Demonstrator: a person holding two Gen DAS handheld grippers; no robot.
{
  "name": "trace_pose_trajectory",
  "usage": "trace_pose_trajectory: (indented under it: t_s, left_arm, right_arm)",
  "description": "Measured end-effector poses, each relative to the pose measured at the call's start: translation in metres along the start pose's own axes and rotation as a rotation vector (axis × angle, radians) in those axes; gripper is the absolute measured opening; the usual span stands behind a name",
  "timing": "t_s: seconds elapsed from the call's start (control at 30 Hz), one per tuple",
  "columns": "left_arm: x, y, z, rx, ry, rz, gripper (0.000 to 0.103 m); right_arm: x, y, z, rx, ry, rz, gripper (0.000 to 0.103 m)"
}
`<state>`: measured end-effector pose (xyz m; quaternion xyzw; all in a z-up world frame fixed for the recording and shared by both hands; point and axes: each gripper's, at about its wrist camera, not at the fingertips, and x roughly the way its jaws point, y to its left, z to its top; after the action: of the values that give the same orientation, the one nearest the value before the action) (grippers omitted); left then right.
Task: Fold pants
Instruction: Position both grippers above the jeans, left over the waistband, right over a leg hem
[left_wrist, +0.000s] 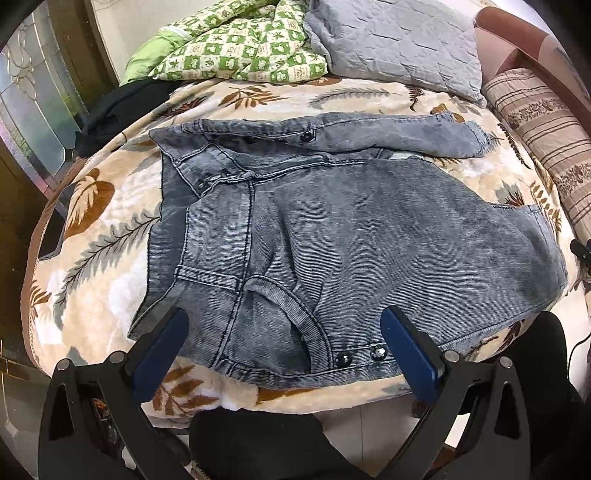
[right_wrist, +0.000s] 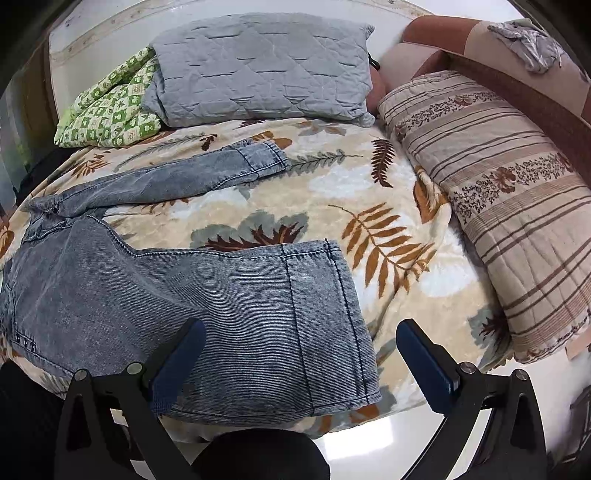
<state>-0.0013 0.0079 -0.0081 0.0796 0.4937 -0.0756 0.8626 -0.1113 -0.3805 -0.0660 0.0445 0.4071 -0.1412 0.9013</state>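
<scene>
Grey washed denim pants lie spread on a leaf-patterned blanket, waistband to the left and legs to the right. My left gripper hovers open over the near waist corner, where two dark snap buttons show. In the right wrist view the pants show their near leg and its hem, and the far leg lies apart at the back. My right gripper stands open over the near leg's hem end. Neither gripper holds cloth.
A grey quilted pillow and a green checked quilt lie at the bed's far side. A striped folded quilt lies along the right. A black garment sits at the far left. The white floor shows below the bed edge.
</scene>
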Motion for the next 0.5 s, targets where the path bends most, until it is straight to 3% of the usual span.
trace_pose_trajectory:
  t_s: [0.5]
  left_arm:
    - [0.010, -0.008, 0.006, 0.015, 0.029, 0.001, 0.103]
  right_arm:
    - [0.011, -0.008, -0.002, 0.017, 0.013, 0.019, 0.103]
